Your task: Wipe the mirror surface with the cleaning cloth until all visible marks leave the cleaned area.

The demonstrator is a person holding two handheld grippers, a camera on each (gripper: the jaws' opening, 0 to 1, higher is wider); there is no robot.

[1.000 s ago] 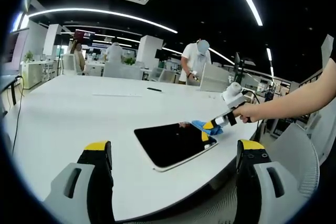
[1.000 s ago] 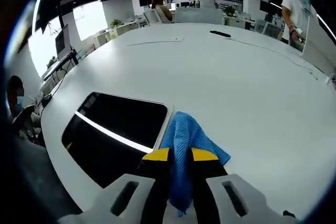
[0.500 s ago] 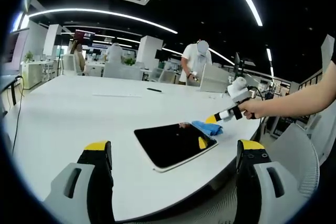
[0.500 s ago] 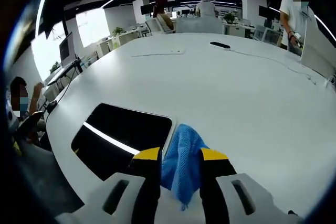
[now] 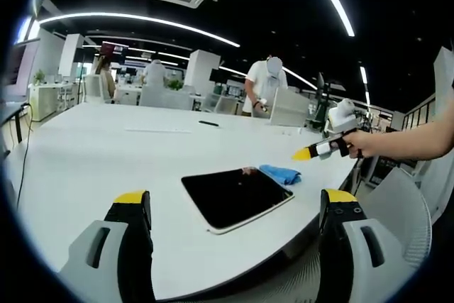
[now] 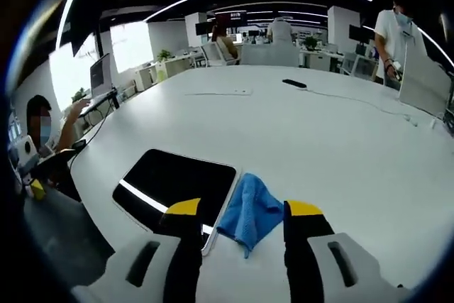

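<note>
Your left gripper (image 5: 234,207) sits low at the near edge of the white table (image 5: 85,147), jaws spread wide with nothing between them. Ahead of it, between the two jaws, the mirror (image 5: 236,195) lies flat and dark, and the blue cleaning cloth (image 5: 279,173) is bunched on the table at the mirror's far right corner. Beyond the cloth and up to the right, your right gripper (image 5: 299,154) hangs in the air, clear of both; from this side you cannot tell how its jaws stand.

Looking along your right gripper (image 6: 242,208), the jaws are parted and empty. The cleaning cloth (image 6: 250,208) lies just ahead, framed between them and resting against the mirror's (image 6: 176,181) right edge. A ceiling light streaks across the glass there, so a smear could pass unnoticed. The mirror also sits near the table's (image 6: 333,133) rim: a hard wiping stroke toward you could slide it off.
</note>
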